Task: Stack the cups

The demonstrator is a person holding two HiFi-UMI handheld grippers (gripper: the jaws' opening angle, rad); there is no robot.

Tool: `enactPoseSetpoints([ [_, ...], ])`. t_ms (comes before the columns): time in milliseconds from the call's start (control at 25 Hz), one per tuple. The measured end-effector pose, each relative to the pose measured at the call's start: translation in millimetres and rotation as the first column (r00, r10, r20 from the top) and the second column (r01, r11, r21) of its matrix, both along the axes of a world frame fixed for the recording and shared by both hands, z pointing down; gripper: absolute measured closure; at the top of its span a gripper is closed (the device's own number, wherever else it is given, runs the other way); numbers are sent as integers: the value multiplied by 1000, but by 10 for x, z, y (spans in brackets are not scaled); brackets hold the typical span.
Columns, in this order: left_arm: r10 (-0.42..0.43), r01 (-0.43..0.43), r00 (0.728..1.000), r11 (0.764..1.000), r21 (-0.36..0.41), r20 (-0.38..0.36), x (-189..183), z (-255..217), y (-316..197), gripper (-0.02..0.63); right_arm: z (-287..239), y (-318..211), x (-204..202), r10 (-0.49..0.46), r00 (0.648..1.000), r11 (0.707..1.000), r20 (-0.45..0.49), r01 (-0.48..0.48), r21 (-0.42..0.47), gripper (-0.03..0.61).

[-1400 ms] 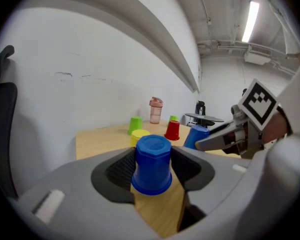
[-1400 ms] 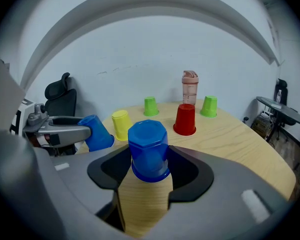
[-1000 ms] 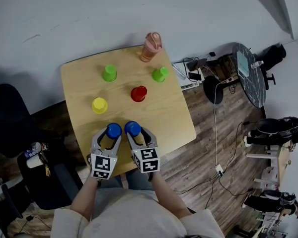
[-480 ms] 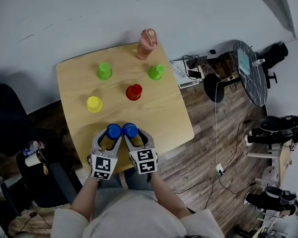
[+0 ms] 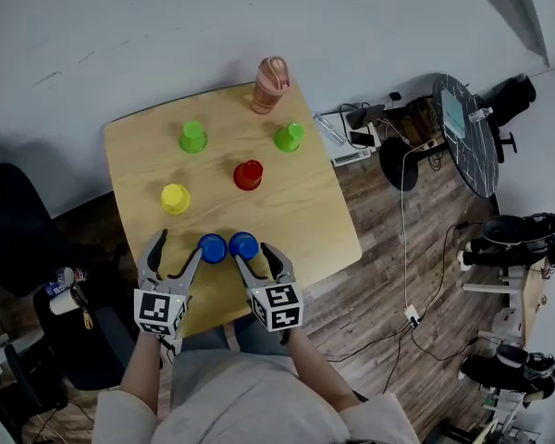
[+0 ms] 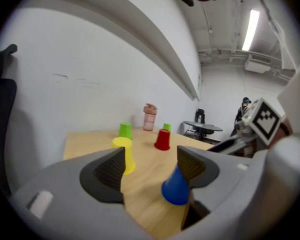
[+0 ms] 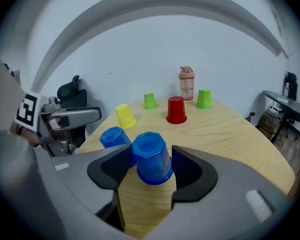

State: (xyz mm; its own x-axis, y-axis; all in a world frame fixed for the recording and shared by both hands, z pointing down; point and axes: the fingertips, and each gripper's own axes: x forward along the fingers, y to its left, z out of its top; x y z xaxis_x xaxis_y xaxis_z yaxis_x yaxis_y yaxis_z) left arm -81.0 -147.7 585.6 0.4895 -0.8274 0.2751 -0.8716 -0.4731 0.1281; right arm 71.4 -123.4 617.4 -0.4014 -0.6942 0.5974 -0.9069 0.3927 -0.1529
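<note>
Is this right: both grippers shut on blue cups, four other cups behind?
No. The left gripper is open: its jaws have just been opening, and the left blue cup stands loose beside one jaw, per the left gripper view. The right gripper is shut on the right blue cup. Rest holds.

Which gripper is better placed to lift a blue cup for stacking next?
Right. The right gripper grips one blue cup between its jaws, ready to lift. The left gripper has just opened its jaws; the other blue cup stands beside one jaw, ungripped.
</note>
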Motion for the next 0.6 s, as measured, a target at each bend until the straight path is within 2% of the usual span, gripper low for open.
enactPoseSetpoints([
  [120, -92, 92, 994, 996, -11, 53, -334, 76, -358, 259, -129, 13, 57, 32, 999, 999, 34, -32, 16, 345],
  [200, -107, 111, 989, 993, -27, 101, -430, 187, -569, 259, -212, 16, 87, 53, 997, 998, 51, -55, 28, 345],
  [360, -72, 80, 983, 996, -42, 170, -388, 373, -858, 259, -329, -5, 149, 95, 993, 994, 63, -98, 48, 345],
  [520, -51, 64, 979, 996, -57, 197, -305, 435, -997, 261, -392, -1, 216, 135, 989, 989, 67, -139, 58, 345],
  [560, -49, 62, 977, 996, -57, 206, -295, 420, -1005, 282, -400, 3, 231, 144, 987, 987, 68, -148, 59, 345],
  [600, -46, 59, 975, 997, -53, 216, -294, 406, -1003, 338, -404, 4, 244, 152, 986, 986, 70, -156, 59, 345],
])
